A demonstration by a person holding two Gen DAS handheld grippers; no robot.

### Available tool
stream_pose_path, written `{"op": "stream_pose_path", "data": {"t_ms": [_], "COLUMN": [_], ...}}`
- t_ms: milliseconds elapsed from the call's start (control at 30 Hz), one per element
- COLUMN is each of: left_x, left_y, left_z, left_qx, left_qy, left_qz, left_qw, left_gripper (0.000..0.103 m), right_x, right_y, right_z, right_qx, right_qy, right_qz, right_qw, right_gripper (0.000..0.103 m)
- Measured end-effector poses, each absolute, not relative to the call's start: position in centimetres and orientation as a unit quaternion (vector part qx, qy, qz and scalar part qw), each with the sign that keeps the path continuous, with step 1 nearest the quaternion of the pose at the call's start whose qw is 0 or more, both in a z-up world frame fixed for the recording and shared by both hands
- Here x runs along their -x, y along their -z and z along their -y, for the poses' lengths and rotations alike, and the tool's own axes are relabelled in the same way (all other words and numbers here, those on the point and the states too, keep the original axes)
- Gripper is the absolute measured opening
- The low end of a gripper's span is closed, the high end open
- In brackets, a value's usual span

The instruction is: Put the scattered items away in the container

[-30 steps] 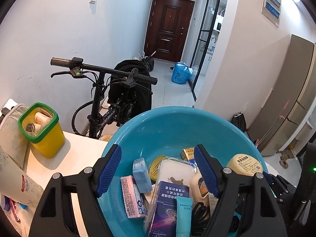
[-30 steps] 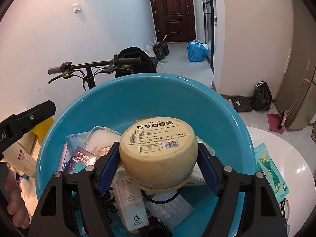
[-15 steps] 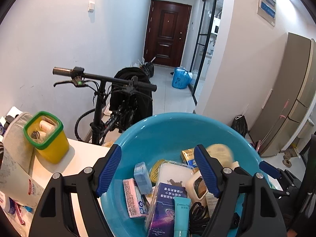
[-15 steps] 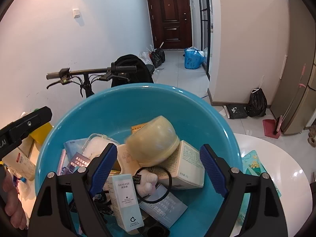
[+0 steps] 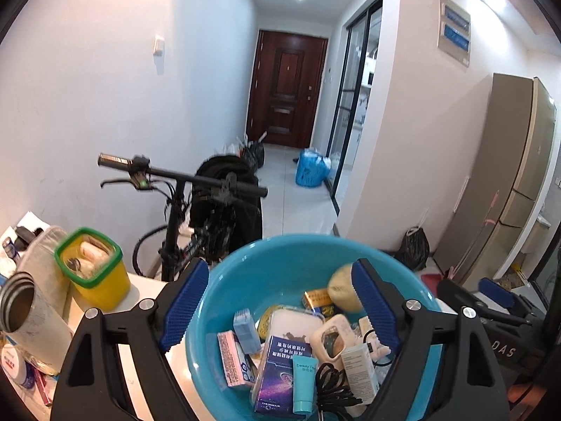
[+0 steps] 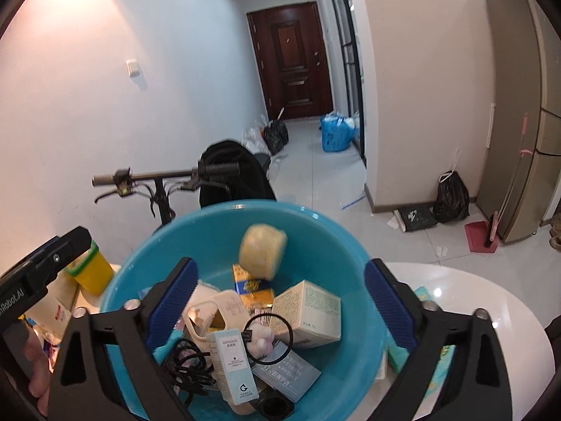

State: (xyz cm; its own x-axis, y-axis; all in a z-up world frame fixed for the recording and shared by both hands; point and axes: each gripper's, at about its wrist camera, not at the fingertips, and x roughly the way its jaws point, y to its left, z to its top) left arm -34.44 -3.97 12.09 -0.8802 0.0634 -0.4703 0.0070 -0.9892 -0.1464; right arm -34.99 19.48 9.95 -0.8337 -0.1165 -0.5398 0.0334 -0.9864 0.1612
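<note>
The right gripper (image 6: 280,298) has just been opening — its jaws stand wide with nothing between them. The pale yellow round tub (image 6: 263,251) lies beyond them in the blue basin (image 6: 147,263) on the counter (image 6: 484,301), blurred. The left gripper (image 5: 280,308) has also been opening; its jaws are apart and empty above the basin.

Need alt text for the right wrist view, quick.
The open right gripper, jaws just widened, hangs empty above a blue basin of boxes and tubes, where a pale round tub lies at the back.
</note>
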Motion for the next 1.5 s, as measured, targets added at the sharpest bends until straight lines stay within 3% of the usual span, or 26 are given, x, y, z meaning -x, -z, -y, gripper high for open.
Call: {"op": "stream_pose_path", "data": {"t_ms": [300,633,700,767,967,1500], "left_x": [30.6,25.7,24.6,23.4,20.4,16.9], "left_y": [-15.6,-18.9,-19.6,-20.1,-21.4,-23.2], "left_z": [4.6,4.0,4.0,3.9,3.4,6.9], "left_qx": [0.189,0.113,0.097,0.074,0.016,0.002], "left_qy": [-0.975,-0.99,-0.992,-0.994,-0.998,-0.988], "left_qz": [0.108,0.086,0.083,0.076,0.052,0.154], "left_qw": [0.042,0.024,0.022,0.014,-0.011,0.02], "left_gripper": [0.086,0.088,0.091,0.103,0.103,0.103], "right_x": [31.7,27.5,26.8,26.0,23.4,16.4], "right_y": [-13.8,-17.0,-17.4,-17.9,-19.3,-21.8], "right_z": [-19.5,-19.1,-19.1,-19.0,-18.3,-16.1], "right_qx": [-0.225,-0.166,-0.158,-0.146,-0.114,-0.013], "right_qy": [0.971,0.983,0.984,0.986,0.99,0.995], "right_qz": [0.067,0.064,0.065,0.063,0.053,0.034], "right_qw": [0.037,0.051,0.053,0.057,0.066,0.096], "right_gripper": [0.102,0.102,0.102,0.102,0.102,0.102]}}
